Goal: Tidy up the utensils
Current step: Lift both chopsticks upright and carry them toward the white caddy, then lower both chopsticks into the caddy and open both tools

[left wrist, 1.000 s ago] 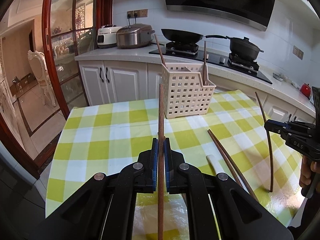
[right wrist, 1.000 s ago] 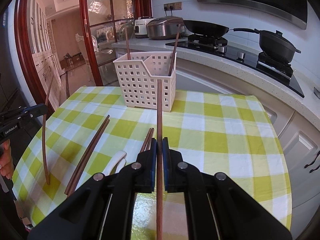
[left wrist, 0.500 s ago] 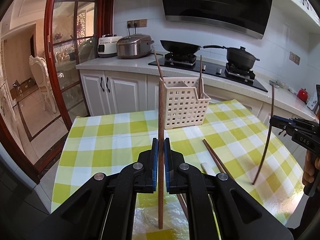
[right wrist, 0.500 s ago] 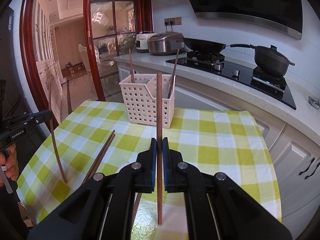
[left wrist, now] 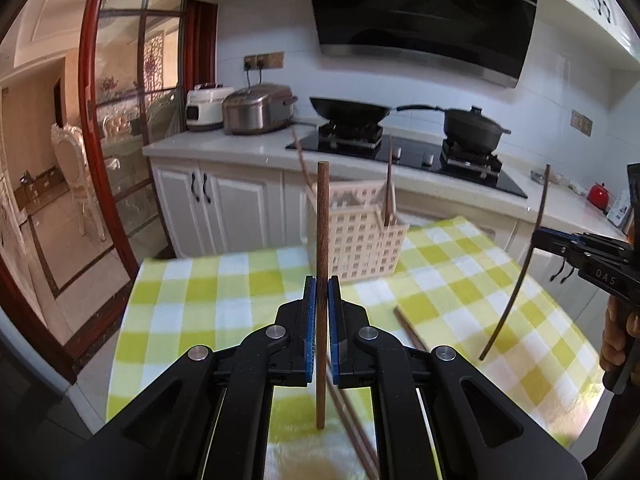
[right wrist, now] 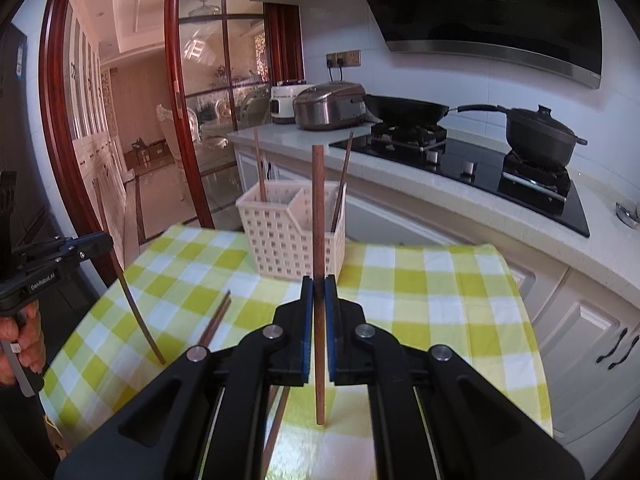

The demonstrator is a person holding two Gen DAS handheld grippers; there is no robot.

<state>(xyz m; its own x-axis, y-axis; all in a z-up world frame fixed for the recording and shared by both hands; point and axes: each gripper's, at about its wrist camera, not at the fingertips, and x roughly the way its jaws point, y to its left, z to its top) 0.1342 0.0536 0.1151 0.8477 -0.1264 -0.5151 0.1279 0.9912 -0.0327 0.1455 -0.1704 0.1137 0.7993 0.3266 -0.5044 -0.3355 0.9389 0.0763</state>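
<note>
A: Where are the chopsticks?

B: Each gripper, left (left wrist: pixel 319 300) and right (right wrist: pixel 319 300), pinches one chopstick (left wrist: pixel 322 264) upright between its fingers, above the counter (left wrist: pixel 224 280).

A: And the basket (right wrist: pixel 288 236)?

B: Straight ahead of both, about equally near; the sticks' long axes stand vertical, suiting its open top.

White cabinets (left wrist: pixel 224 204), black range hood (left wrist: pixel 420 12), red-framed glass door (right wrist: pixel 200 120); apparently daylight.

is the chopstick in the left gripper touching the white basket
Apart. The right wrist view shows the left gripper holding its chopstick above the cloth, well away from the basket.
</note>
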